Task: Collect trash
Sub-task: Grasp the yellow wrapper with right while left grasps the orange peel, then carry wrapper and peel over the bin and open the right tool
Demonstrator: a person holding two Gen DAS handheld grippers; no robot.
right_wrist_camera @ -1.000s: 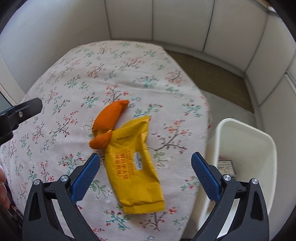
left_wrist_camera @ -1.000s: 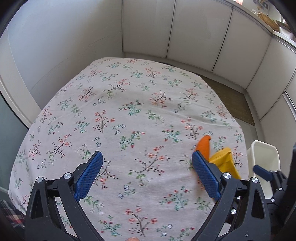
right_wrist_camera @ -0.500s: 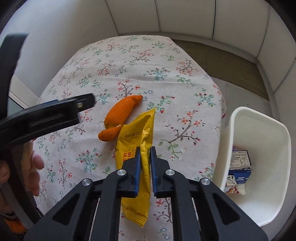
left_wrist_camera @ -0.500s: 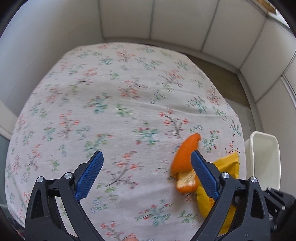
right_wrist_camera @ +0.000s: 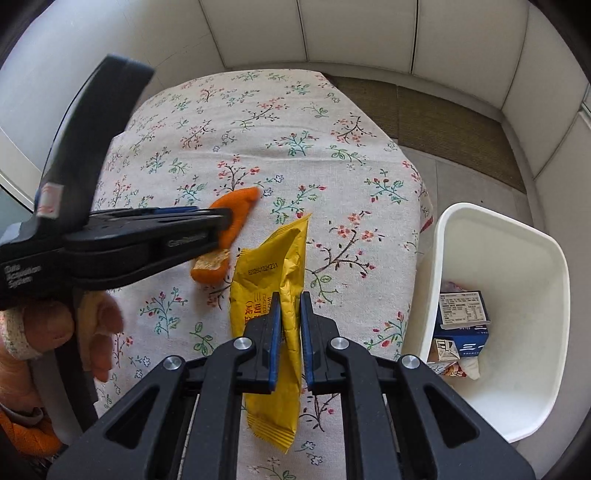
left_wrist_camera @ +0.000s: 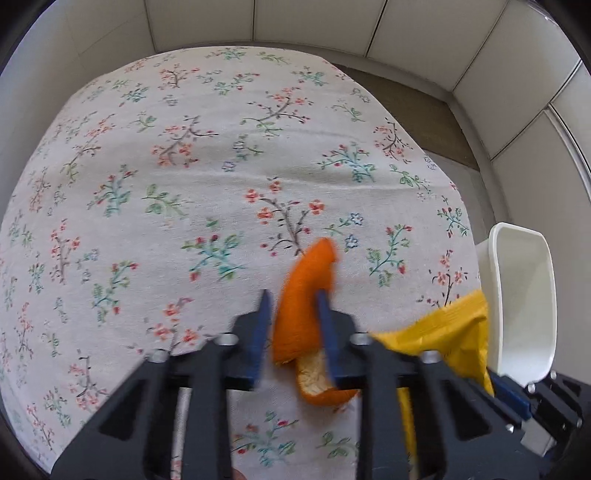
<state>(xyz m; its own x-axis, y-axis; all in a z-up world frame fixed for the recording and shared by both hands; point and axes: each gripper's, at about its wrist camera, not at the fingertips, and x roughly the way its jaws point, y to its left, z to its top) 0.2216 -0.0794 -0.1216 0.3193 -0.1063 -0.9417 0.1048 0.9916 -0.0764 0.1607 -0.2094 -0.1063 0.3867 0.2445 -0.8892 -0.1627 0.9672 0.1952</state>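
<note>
An orange peel lies on the floral tablecloth. My left gripper is shut on the orange peel; the right wrist view shows the peel in the left gripper. My right gripper is shut on a yellow snack wrapper, which stands partly raised off the cloth. The wrapper also shows at the lower right of the left wrist view.
A white trash bin stands beside the table's right edge, holding a blue carton and other scraps. It also shows in the left wrist view. White cabinet panels surround the table. A person's hand holds the left gripper.
The left gripper moved right to the orange peel and shut on it. The right gripper shut on the yellow wrapper and its far end has risen.
</note>
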